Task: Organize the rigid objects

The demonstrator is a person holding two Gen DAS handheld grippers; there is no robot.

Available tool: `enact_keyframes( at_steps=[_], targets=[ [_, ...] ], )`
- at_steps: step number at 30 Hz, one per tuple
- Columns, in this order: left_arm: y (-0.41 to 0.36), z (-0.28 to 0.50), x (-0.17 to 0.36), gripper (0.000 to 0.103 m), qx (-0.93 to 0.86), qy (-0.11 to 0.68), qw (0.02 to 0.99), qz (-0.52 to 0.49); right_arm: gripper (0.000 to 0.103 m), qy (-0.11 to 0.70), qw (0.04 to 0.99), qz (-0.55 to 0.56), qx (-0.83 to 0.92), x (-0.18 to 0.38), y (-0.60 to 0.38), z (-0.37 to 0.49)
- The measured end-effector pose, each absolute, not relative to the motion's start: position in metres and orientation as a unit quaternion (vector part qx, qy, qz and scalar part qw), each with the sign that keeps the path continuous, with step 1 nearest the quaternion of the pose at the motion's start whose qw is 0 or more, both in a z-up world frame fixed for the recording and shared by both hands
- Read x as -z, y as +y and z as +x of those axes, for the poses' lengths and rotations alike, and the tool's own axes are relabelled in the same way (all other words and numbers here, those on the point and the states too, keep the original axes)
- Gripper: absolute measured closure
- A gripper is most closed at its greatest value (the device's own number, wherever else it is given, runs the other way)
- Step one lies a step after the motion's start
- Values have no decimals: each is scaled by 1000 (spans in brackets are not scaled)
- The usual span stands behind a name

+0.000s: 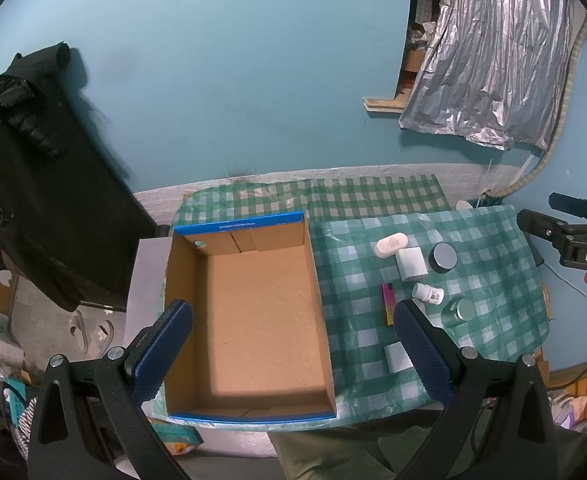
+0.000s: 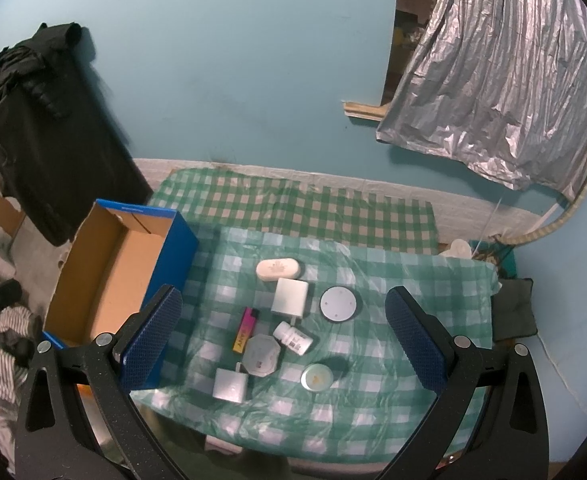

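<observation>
An empty cardboard box (image 1: 253,320) with a blue rim sits on the left of the checked table; it also shows in the right wrist view (image 2: 109,280). My left gripper (image 1: 293,344) hovers open above it, holding nothing. To the box's right lie a white oval case (image 2: 279,269), a white square box (image 2: 290,296), a round grey-topped jar (image 2: 340,304), a pink and yellow lighter (image 2: 245,329), a white pill bottle (image 2: 293,336), an octagonal box (image 2: 262,354), a white adapter (image 2: 231,385) and a green-lidded tin (image 2: 316,377). My right gripper (image 2: 285,336) hangs open above them.
A green checked cloth (image 2: 393,360) covers the small table against a blue wall. Black clothing (image 1: 33,160) hangs at the left and a silver foil sheet (image 2: 513,80) at the right. Striped fabric (image 2: 5,340) and clutter lie on the floor at the left.
</observation>
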State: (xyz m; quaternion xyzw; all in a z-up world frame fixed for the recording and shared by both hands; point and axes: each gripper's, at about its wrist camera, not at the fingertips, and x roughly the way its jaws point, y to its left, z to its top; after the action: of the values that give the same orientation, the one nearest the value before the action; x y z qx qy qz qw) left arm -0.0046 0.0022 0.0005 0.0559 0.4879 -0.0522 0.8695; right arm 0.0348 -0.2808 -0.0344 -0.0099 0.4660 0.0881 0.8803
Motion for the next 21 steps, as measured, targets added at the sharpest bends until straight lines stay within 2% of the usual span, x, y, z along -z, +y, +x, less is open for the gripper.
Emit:
enact_keyframes(
  at_steps=[21],
  targets=[
    [-3,-7,1,2,50,488,869,61,2,467,880,-11,-88,34,-281,36]
  ],
)
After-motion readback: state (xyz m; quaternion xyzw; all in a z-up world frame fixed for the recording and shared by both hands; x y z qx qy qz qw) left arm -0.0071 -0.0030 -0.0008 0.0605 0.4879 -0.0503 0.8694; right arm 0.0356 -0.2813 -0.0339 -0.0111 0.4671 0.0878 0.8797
